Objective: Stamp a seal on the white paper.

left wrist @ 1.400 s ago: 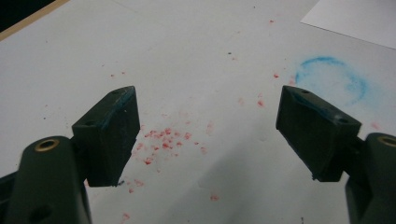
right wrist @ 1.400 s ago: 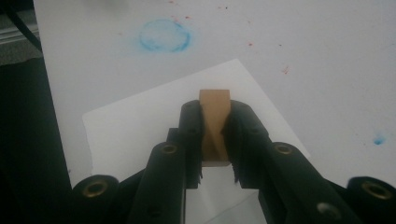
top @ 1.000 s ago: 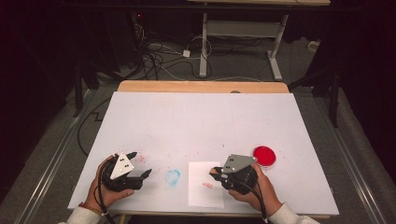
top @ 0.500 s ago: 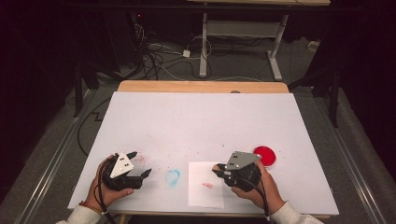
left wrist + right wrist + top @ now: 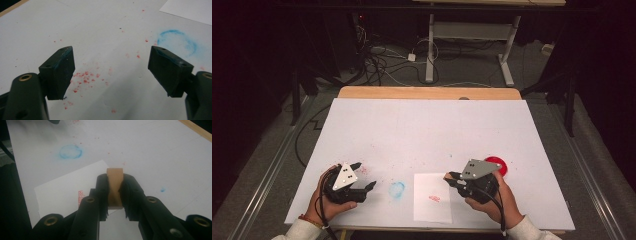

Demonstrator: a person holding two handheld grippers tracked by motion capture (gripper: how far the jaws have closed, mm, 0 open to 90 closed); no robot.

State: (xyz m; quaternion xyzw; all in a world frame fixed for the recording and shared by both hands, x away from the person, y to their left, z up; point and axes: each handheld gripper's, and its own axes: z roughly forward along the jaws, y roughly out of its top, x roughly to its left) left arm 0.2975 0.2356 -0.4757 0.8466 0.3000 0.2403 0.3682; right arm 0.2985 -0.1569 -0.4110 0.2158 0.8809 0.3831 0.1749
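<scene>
My right gripper (image 5: pixel 114 193) is shut on a small wooden stamp block (image 5: pixel 114 185) and holds it just above the right edge of a white paper sheet (image 5: pixel 62 192). The sheet (image 5: pixel 432 197) lies at the table's front middle and bears a red stamp mark (image 5: pixel 435 198), also seen as the red mark (image 5: pixel 81 195) beside the jaws. A round red ink pad (image 5: pixel 498 163) sits just behind the right gripper (image 5: pixel 450 178). At the front left my left gripper (image 5: pixel 366 175) is open and holds nothing. Its jaws stand wide apart over red specks (image 5: pixel 85 77).
A blue ring smudge (image 5: pixel 396 189) marks the white table cover (image 5: pixel 427 130) between the two grippers, and the ring (image 5: pixel 177 42) lies ahead right of the left jaws. A wooden table edge (image 5: pixel 427 93) runs along the back. Cables and table legs are on the floor beyond.
My right gripper has drifted slightly to the right with the block, now overlapping part of the red ink pad. The left gripper has stayed in place.
</scene>
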